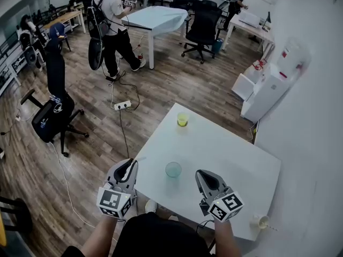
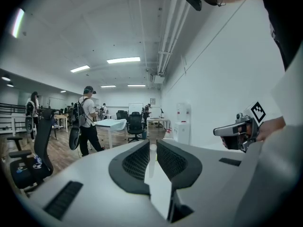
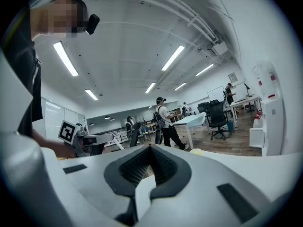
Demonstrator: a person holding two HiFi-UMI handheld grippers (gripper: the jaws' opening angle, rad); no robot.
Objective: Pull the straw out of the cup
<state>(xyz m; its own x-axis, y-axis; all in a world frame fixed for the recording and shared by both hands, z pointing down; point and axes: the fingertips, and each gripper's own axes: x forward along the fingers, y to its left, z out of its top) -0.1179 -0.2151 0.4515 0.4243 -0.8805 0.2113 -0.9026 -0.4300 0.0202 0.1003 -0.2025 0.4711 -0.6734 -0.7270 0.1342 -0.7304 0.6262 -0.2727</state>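
A clear cup (image 1: 173, 169) stands near the front of the white table (image 1: 236, 165); I can see no straw in it. A yellow cup (image 1: 183, 120) (image 3: 195, 151) sits near the table's far corner. My left gripper (image 1: 129, 167) hovers at the table's front left edge, left of the clear cup, its jaws a narrow gap apart and empty (image 2: 153, 155). To the right of the clear cup my right gripper (image 1: 206, 179) is shut on nothing (image 3: 150, 148). Both are apart from the cups.
A small pale cup (image 1: 261, 221) with a thin stick-like piece lies beyond the table's front right edge. A black office chair (image 1: 52, 111) and a power strip (image 1: 122, 105) with cables are on the wood floor at left. A person (image 1: 113, 25) stands far off.
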